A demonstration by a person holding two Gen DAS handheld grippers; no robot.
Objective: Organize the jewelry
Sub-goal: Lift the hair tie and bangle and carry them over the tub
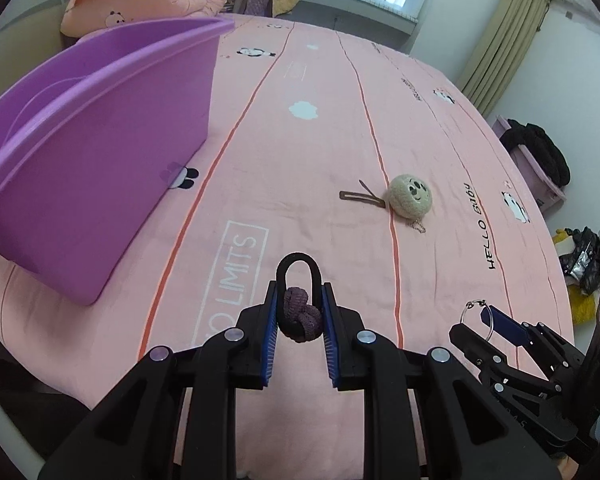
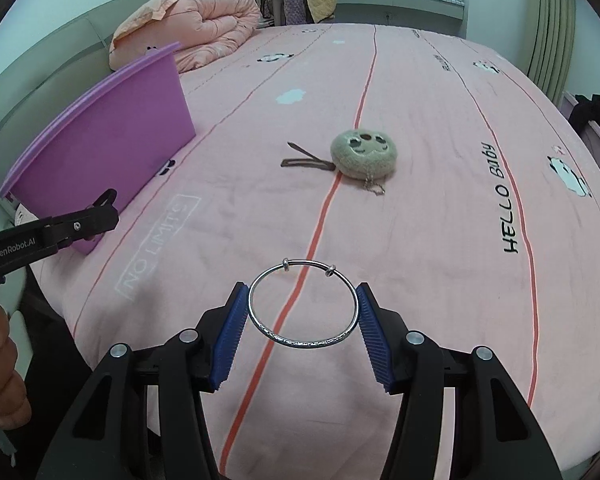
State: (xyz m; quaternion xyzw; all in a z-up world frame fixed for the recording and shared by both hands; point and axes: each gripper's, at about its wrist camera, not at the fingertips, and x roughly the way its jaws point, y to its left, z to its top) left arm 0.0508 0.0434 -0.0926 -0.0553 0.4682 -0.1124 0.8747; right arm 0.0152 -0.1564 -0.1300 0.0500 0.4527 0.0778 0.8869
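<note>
The purple bin (image 1: 100,152) runs off the left wrist view's left edge, so its inside is mostly hidden. It covers most of a panda print (image 1: 184,178) on the sheet at its base. Dark bags (image 1: 584,256) far right of it are unreadable.

Both wrist views angled down, sharing pink bed (image 1: 332,128)

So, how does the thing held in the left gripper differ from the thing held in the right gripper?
The left gripper holds a black hair tie with a purple knitted knot; the right gripper holds a thin silver bangle. The hair tie is soft fabric, the bangle shiny metal. The hair tie is squeezed into a narrow loop, the bangle keeps a wide round ring. Both are lifted above the pink bed sheet.
</note>
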